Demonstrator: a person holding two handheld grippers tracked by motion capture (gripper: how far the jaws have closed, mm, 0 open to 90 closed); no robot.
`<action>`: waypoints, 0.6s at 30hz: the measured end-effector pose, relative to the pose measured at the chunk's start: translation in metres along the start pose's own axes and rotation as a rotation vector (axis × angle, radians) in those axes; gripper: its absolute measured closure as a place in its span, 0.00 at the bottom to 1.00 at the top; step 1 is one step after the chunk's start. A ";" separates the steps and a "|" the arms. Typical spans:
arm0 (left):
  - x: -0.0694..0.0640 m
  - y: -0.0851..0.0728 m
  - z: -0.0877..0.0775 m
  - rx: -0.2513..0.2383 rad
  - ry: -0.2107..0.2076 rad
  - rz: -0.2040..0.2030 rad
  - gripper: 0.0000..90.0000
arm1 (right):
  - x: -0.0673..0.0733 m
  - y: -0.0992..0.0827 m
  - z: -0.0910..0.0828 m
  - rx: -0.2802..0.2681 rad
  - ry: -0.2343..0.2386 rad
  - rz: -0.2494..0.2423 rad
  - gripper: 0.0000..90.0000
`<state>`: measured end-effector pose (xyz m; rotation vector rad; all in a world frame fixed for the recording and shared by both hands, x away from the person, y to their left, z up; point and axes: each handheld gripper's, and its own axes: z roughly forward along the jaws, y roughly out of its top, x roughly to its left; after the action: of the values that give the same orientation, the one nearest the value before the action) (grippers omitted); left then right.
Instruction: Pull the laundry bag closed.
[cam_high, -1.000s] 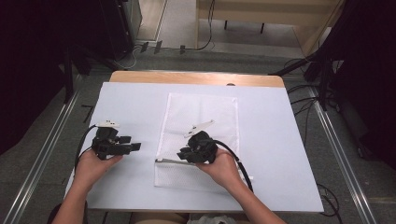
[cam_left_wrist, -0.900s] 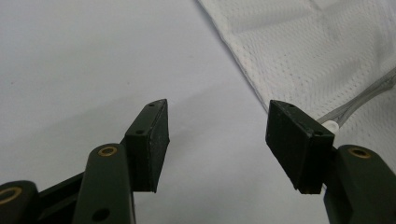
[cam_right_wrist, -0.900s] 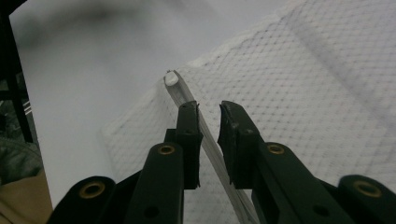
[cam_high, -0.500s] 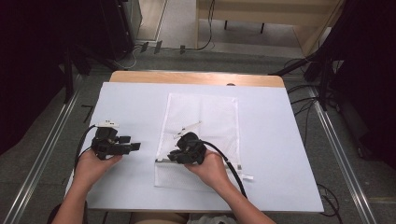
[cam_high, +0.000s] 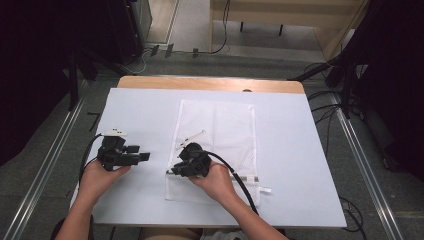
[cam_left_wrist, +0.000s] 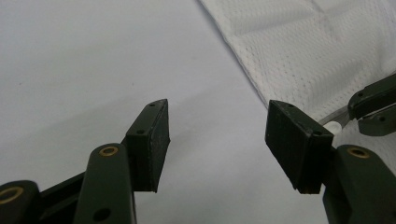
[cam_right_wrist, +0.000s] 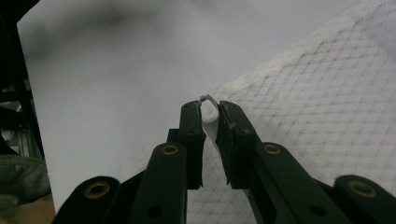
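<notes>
— Holding both tools low over the white-covered rectangular table (cam_high: 300, 150), aren't we? How do our hands sit?

— Our left hand (cam_high: 102, 172) rests on the sheet near its left edge, wrapped around the black two-jaw left gripper (cam_high: 142, 157), which points rightward toward the bag. In the left gripper view its jaws stand well apart with bare table between them, nothing held. Our right hand (cam_high: 217, 180) lies on the near part of the white mesh zippered laundry bag (cam_high: 220, 125), forearm coming in from the bottom, and turns the black two-jaw right gripper (cam_high: 170, 172) leftward.

— And that one's grip?

— In the right gripper view the jaws are pinched onto the small white zipper pull tab (cam_right_wrist: 208, 112), right at the bag's near left corner.

— Where does the bag lie?

— Flat in the middle of the table, long side running away from us, its far edge short of the bare wooden strip (cam_high: 210, 84) at the table's far end.

— Room to move?

— We see open white sheet left of the bag between the two grippers, and a wide bare stretch to its right out to the table's edge.
</notes>
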<state>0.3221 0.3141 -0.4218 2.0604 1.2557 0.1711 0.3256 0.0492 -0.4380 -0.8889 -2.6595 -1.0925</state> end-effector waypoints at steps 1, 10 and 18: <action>0.000 0.000 0.000 0.002 0.000 0.000 0.45 | 0.000 0.000 0.001 0.002 -0.002 0.001 0.90; 0.000 0.000 0.000 0.000 0.001 0.002 0.45 | 0.000 0.002 0.014 0.028 0.018 0.027 0.91; 0.000 0.000 0.000 0.001 0.002 0.006 0.45 | -0.001 0.004 0.023 0.040 0.026 0.057 0.93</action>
<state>0.3219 0.3139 -0.4221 2.0655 1.2514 0.1753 0.3305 0.0665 -0.4530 -0.9301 -2.6091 -1.0272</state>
